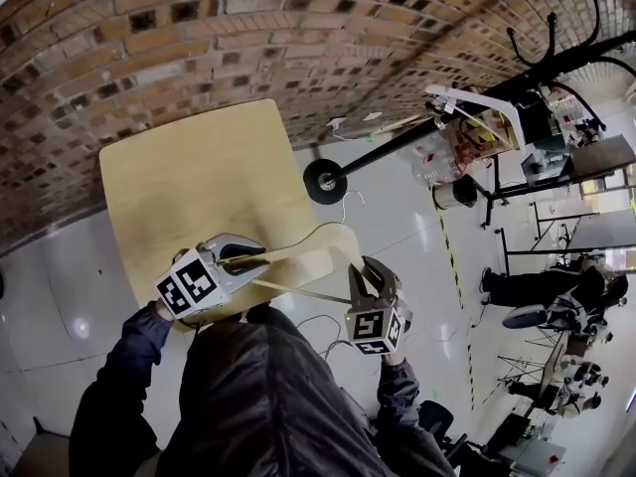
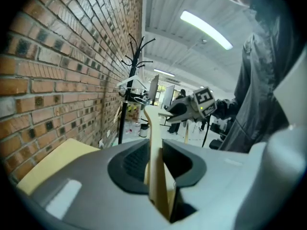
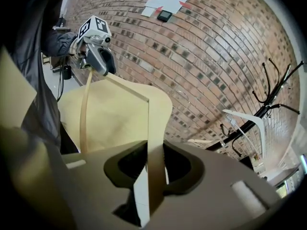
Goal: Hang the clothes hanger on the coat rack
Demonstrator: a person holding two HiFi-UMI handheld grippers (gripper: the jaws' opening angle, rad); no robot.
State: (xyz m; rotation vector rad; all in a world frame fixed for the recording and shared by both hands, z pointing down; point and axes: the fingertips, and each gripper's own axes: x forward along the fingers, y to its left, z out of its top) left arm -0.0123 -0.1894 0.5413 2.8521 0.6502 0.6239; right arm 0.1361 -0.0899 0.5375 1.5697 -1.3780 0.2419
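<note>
One wooden hanger (image 1: 303, 292) is held at the lower centre of the head view, seen across the lower right corner of a pale table (image 1: 189, 177). Its left end is clamped in the left gripper (image 1: 253, 256). Its right end stands between the jaws of the right gripper (image 1: 368, 271), which are closed on it. The wire hook (image 1: 343, 207) rises from the middle toward the top of the frame, free of both grippers. The black rack (image 1: 397, 142) is seen well apart, toward the upper right, before a brick wall (image 1: 199, 38); a white hanger (image 1: 487, 102) is already hung on it.

The hanger is judged light and stiff, so little bending is expected. Smooth wood may slip or swing if gripped at one end only. A hold on both arms, or near the neck, is judged best, with the hook left clear.
</note>
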